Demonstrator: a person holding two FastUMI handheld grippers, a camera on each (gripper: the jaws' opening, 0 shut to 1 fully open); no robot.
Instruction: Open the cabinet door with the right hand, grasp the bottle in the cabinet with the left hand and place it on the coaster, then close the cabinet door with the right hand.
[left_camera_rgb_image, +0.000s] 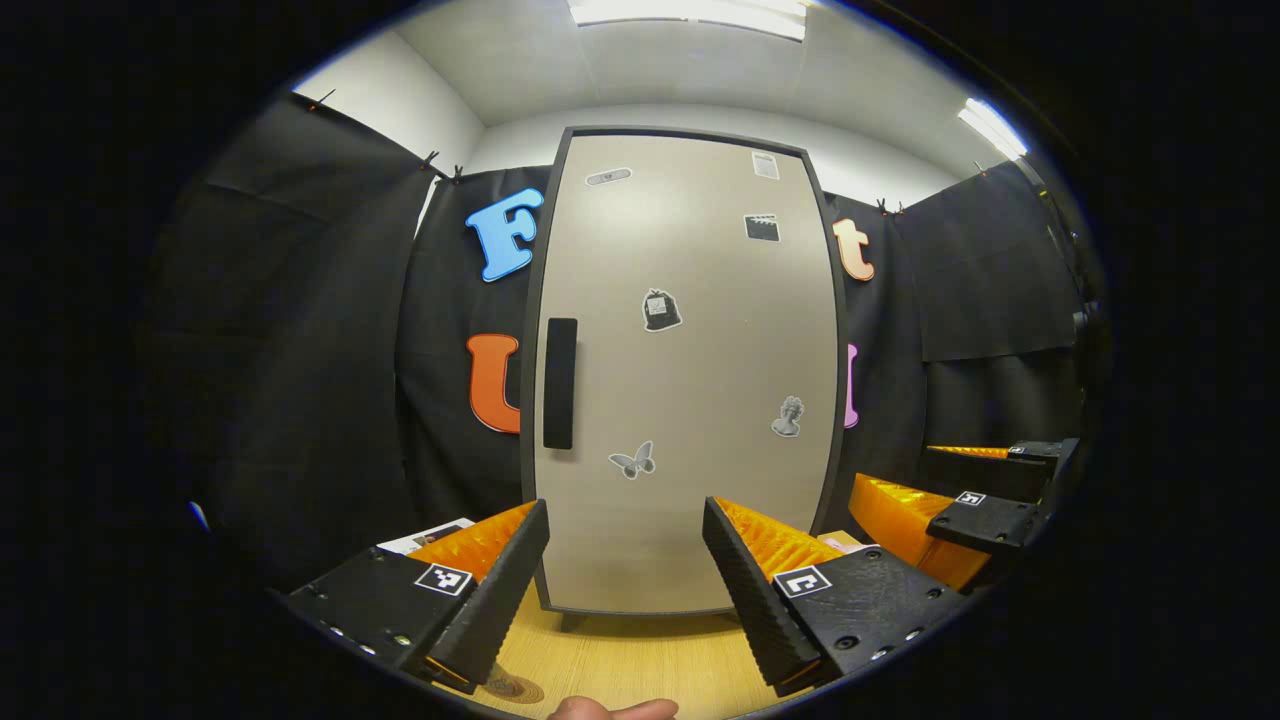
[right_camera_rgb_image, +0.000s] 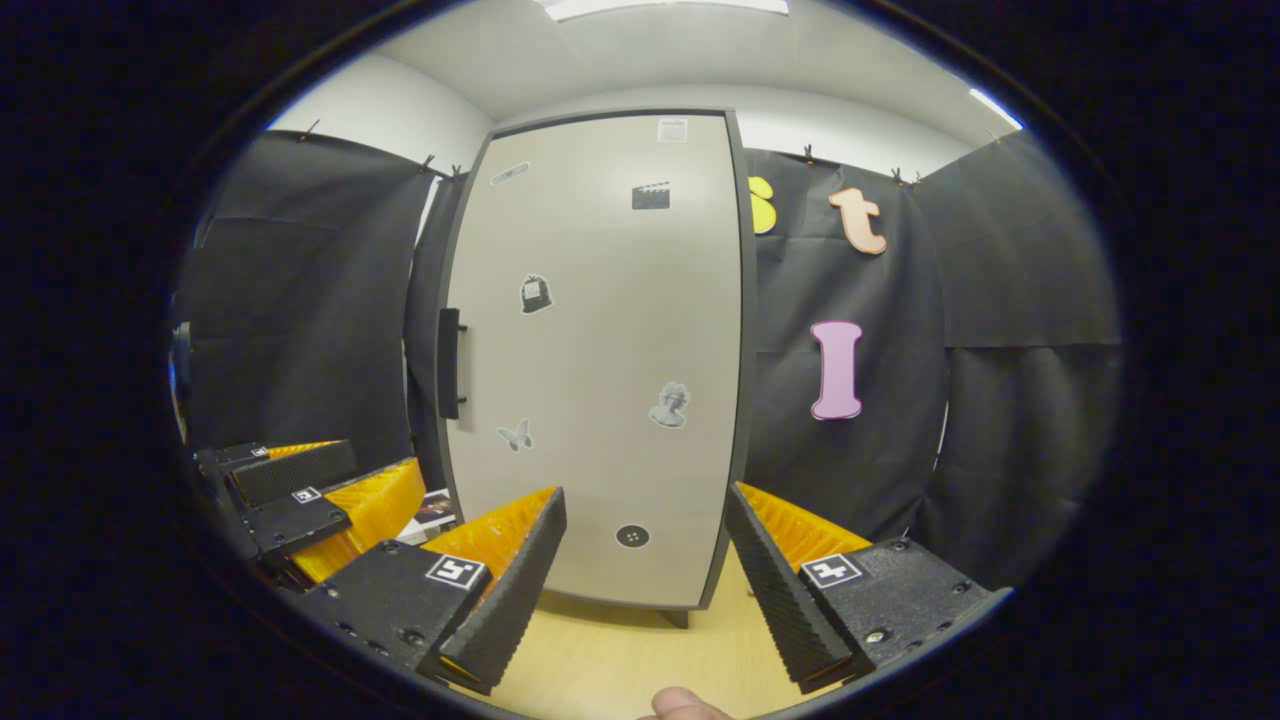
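Observation:
A tall beige cabinet (left_camera_rgb_image: 690, 370) with a dark frame stands on the wooden table, its door (right_camera_rgb_image: 600, 360) shut. The black vertical handle (left_camera_rgb_image: 560, 383) sits on the door's left edge, also seen as the handle (right_camera_rgb_image: 449, 363) in the right gripper view. The shut door hides the cabinet's inside. My left gripper (left_camera_rgb_image: 626, 510) is open in front of the door's lower part, apart from it. My right gripper (right_camera_rgb_image: 646, 495) is open too, facing the door's lower right. A round patterned coaster (left_camera_rgb_image: 512, 688) lies on the table by my left gripper's left finger.
Black cloth walls close in behind and beside the cabinet. A printed paper (left_camera_rgb_image: 430, 535) lies on the table left of the cabinet. The right gripper (left_camera_rgb_image: 893, 467) shows at the right in the left gripper view, and the left gripper (right_camera_rgb_image: 375, 455) at the left in the right one.

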